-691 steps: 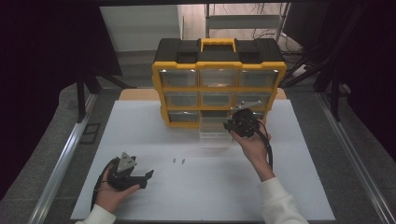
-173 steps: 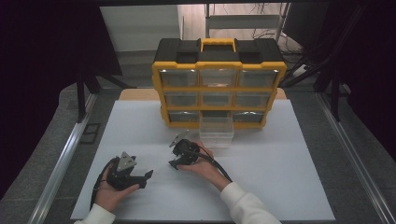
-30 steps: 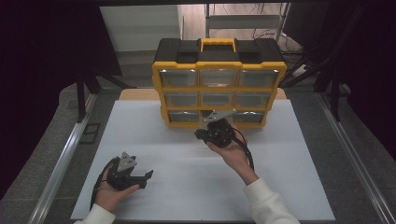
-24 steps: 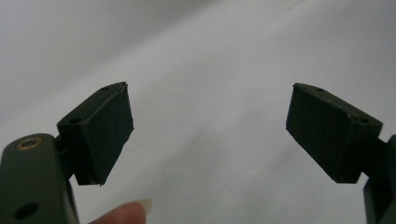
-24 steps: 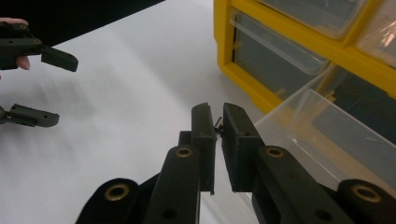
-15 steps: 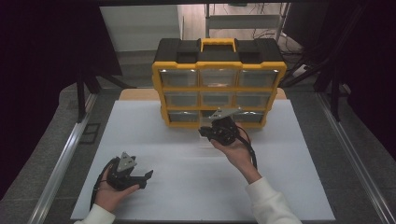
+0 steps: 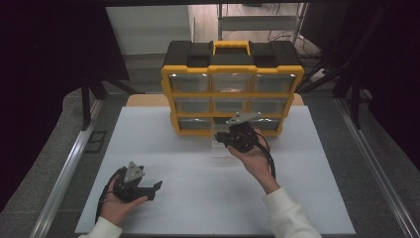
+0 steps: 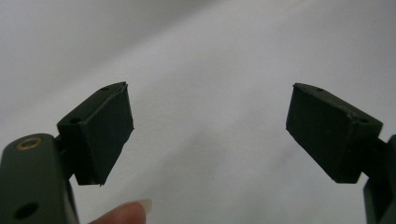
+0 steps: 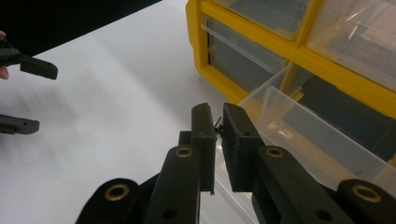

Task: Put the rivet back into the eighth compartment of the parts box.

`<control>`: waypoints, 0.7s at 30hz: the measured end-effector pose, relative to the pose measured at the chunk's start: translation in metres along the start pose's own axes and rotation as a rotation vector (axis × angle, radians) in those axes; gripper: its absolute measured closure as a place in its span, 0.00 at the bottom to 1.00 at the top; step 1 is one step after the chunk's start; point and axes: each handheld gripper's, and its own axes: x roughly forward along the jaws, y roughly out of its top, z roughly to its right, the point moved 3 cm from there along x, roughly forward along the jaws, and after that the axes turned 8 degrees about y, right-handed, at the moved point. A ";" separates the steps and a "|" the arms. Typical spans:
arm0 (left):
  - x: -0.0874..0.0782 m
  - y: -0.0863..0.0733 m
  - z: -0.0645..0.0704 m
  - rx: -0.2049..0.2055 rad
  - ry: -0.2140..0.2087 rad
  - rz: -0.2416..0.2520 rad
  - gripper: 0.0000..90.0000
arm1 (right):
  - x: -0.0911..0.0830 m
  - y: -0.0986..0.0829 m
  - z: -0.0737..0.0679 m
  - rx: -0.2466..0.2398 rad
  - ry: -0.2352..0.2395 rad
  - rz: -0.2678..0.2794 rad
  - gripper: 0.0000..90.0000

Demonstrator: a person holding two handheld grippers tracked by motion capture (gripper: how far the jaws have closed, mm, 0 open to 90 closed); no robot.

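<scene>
A yellow and black organiser (image 7: 233, 69) with clear drawers stands at the back of the white mat. Its bottom middle drawer (image 7: 221, 148) (image 9: 299, 126) is pulled out. My right gripper (image 7: 221, 137) (image 9: 219, 114) hovers at the near left corner of that drawer, shut on a tiny dark metal part (image 9: 218, 123) that pokes up between the pads. My left gripper (image 7: 156, 189) (image 8: 210, 126) rests low on the mat at the front left, open, with nothing between its fingers (image 8: 100, 130). Its jaws also show far off in the right gripper view (image 9: 23, 95).
The white mat (image 7: 198, 208) covers the table, with bare room between the two hands. The other organiser drawers (image 7: 190, 82) are closed. Metal rails (image 7: 69, 163) run along both table sides. A fingertip (image 8: 123, 212) shows below the left jaws.
My right gripper rose from the middle of the mat, where it was several seconds ago, to the open drawer, and edged slightly right in the last second. The left gripper stayed put.
</scene>
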 end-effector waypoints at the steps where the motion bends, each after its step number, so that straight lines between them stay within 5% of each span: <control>1: 0.000 0.000 0.000 0.000 0.000 0.000 0.17 | -0.001 0.000 0.001 -0.001 -0.002 0.002 0.92; 21: 0.000 0.000 0.000 0.000 0.001 0.001 0.17 | -0.015 -0.002 0.019 0.038 -0.068 0.027 0.92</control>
